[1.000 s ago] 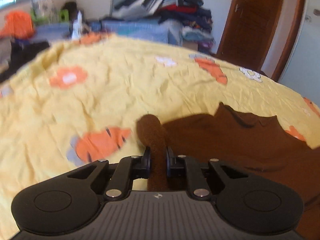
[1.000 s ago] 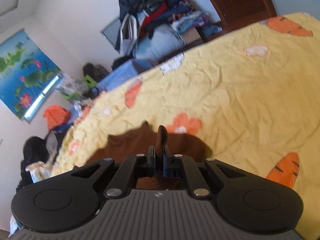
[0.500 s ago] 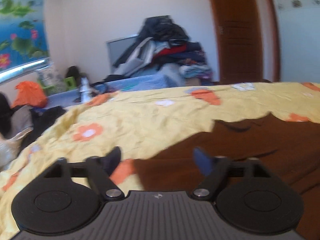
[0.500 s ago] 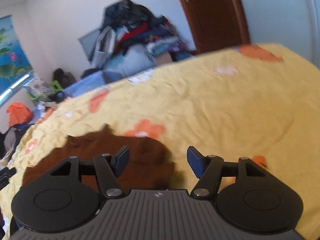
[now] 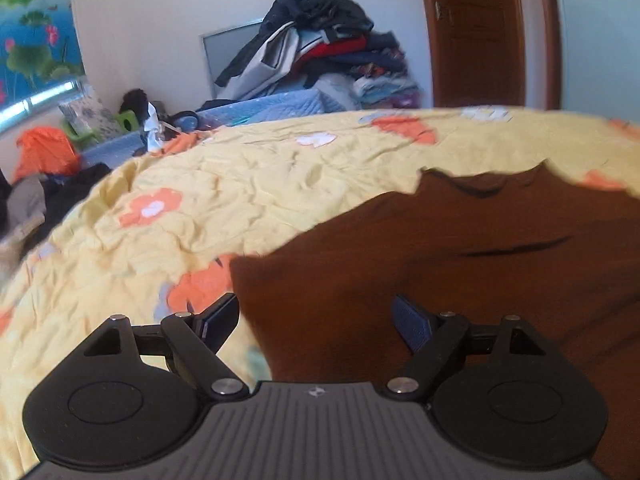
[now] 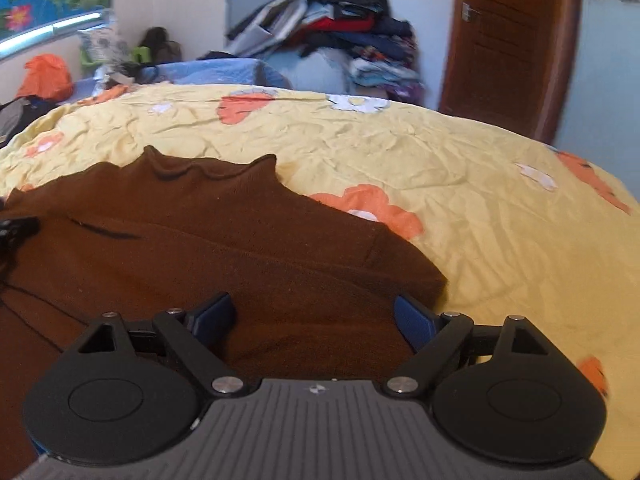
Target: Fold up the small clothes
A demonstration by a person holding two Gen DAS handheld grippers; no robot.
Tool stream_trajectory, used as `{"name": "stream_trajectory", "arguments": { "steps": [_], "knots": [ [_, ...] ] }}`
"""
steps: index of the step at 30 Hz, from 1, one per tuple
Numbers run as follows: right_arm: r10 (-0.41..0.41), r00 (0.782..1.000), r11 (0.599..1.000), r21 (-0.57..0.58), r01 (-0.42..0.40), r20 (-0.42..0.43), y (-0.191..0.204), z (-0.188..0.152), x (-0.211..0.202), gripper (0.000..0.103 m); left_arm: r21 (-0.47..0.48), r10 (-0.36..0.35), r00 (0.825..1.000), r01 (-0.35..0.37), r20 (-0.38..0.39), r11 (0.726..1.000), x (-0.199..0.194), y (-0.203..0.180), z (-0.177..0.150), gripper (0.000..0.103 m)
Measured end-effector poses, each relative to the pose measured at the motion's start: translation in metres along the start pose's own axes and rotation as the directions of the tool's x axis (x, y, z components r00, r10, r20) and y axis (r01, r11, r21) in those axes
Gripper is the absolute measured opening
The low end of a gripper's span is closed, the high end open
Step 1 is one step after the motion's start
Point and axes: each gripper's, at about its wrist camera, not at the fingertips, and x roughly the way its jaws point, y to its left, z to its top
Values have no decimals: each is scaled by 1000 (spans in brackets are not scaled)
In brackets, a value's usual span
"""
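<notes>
A small brown knitted top (image 5: 460,256) lies spread flat on the yellow flowered bedspread (image 5: 248,184), collar at the far side. My left gripper (image 5: 316,320) is open and empty, above the top's left edge. In the right wrist view the same top (image 6: 208,248) lies spread, and my right gripper (image 6: 314,318) is open and empty above its right side. A black part of the other gripper (image 6: 12,228) shows at that view's left edge.
Behind the bed a heap of clothes (image 5: 320,36) is piled on a blue quilted surface (image 5: 264,108). A brown door (image 5: 480,32) stands at the back right. An orange bag (image 5: 44,152) and dark items lie at the far left.
One second ago both grippers were shut on folds of the brown top. Both have opened and let it go, and the top now lies flat on the bedspread.
</notes>
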Motion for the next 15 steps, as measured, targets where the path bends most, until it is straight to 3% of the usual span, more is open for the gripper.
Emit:
{"name": "stream_trajectory", "arguments": {
  "steps": [2,3,6,7,8,12,15],
  "knots": [
    [84,994,996,33,-87,63,12,-11,-28,94,-51,-108,994,108,9,993,-25,-2,-14,84],
    [141,986,989,39,-144,85,18,-18,-38,97,-46,-125,992,125,-4,991,-29,-6,-20,84],
    [197,980,980,3,-197,0,42,-40,-37,98,45,-64,997,66,-48,997,-20,-16,-45,90],
    [177,983,984,-29,-178,-40,47,-50,-31,100,-12,-105,993,104,-52,994,-21,-4,-45,92],
    [144,990,984,-110,-142,4,51,-62,-33,100,-70,-122,989,117,-79,991,-16,9,-43,94],
    [118,993,990,-74,-118,-9,29,-61,-37,100,-86,-61,990,50,-130,995,-28,29,-41,93],
    [58,997,993,-98,-63,-52,37,-59,-50,100,-128,-112,986,96,-124,987,-59,34,-52,93]
  ]
}}
